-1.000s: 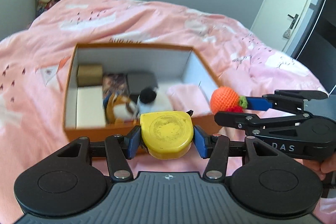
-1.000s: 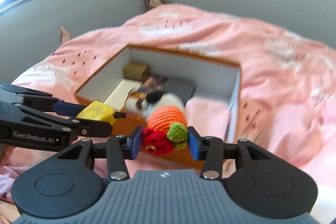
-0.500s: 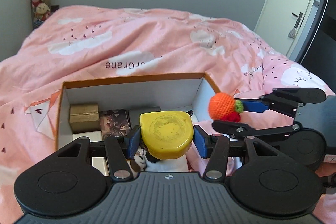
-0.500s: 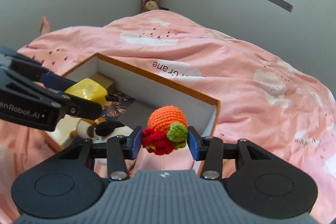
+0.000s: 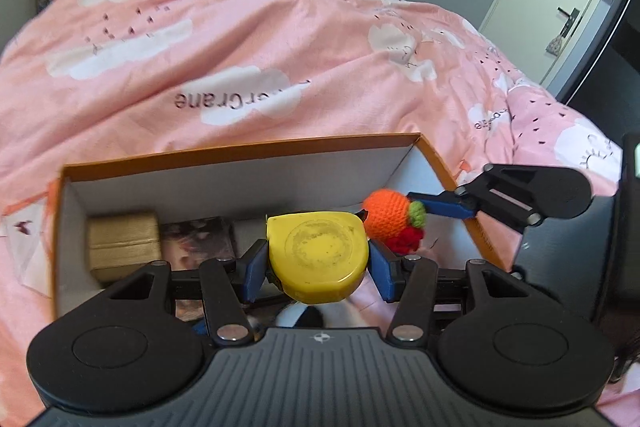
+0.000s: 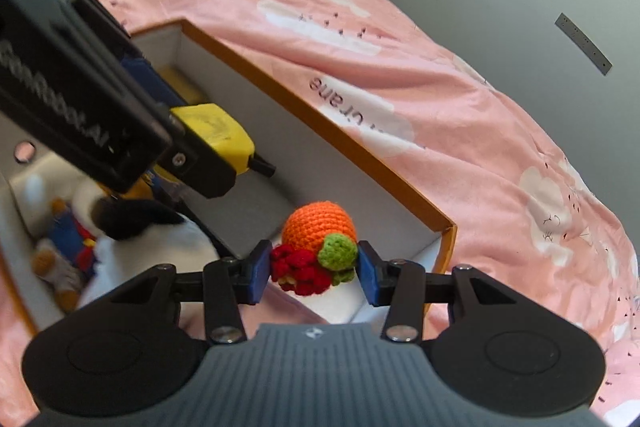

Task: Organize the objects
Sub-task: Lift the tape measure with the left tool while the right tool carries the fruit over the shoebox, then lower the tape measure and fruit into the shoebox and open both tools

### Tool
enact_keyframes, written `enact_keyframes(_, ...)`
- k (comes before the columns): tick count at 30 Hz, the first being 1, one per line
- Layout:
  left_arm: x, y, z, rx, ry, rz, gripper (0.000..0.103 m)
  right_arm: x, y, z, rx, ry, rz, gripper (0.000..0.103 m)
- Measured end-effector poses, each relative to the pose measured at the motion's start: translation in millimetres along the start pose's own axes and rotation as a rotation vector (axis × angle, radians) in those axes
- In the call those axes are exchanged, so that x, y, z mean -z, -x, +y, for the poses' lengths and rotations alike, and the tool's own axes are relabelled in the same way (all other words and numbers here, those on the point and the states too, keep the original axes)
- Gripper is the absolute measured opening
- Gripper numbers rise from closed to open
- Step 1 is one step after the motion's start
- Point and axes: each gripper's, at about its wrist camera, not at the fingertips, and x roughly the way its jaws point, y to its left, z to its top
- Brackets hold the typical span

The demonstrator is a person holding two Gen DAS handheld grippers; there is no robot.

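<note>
Both held over the open orange box (image 5: 248,151), the left gripper (image 5: 318,263) clamps a yellow tape measure (image 5: 318,257), the right gripper (image 6: 313,273) pinches a crocheted orange (image 6: 318,233); I'd lower each into free space before letting go.

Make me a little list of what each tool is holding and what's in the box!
left tool: shut on the yellow tape measure, above the box
right tool: shut on the crochet orange toy, above the box
box: open, orange rim, white inside, on the pink blanket
inside box: gold box, plush toy, picture card
</note>
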Motion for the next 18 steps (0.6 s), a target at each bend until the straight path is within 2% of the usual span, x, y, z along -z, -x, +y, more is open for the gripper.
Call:
enact_keyframes(8,-7.9,-32.3,-1.3,0.033,0.027,0.074,0.061,9.6,-22.1,-9.3,0.017,0.039,0.049,0.049)
enact_keyframes(12,-9.3,-45.3,-2.2,0.042,0.040,0.107,0.061,15.3,-14.5,-11.1,0.043,0.060,0.006,0.063)
enact_keyframes(18,-12.3,-64.5,-11.4,0.034,0.025,0.141,0.061,27.0,9.2,-6.4,0.089,0.092,-0.073,0.064)
